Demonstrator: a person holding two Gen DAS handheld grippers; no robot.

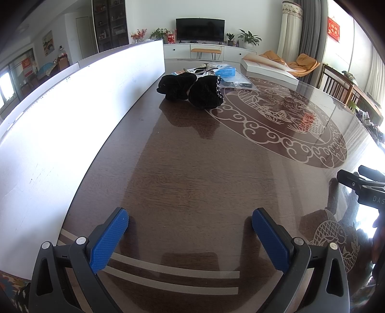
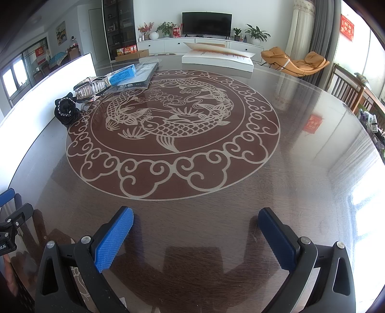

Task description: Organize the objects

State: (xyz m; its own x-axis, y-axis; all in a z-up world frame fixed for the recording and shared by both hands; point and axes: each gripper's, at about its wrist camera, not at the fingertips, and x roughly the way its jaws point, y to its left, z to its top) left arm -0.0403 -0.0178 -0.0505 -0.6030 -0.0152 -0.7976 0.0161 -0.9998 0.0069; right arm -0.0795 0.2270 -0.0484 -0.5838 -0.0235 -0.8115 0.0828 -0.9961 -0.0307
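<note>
Left wrist view: my left gripper (image 1: 190, 222) hangs spread and empty over the bare table (image 1: 192, 180). I judge nothing is started; the next move calls for a long reach forward to the two black fabric bundles (image 1: 190, 89) lying together beside the white board (image 1: 79, 115).

Right wrist view: my right gripper (image 2: 196, 222) is likewise spread, holding nothing. Well ahead I count one hair claw (image 2: 90, 88), one blue box (image 2: 122, 74), one clear bag (image 2: 142, 72).

A home living room is shown: a television (image 2: 207, 23) is flanked by potted plants (image 2: 257, 32), with a lounge chair (image 2: 294, 62) placed to its right.
</note>
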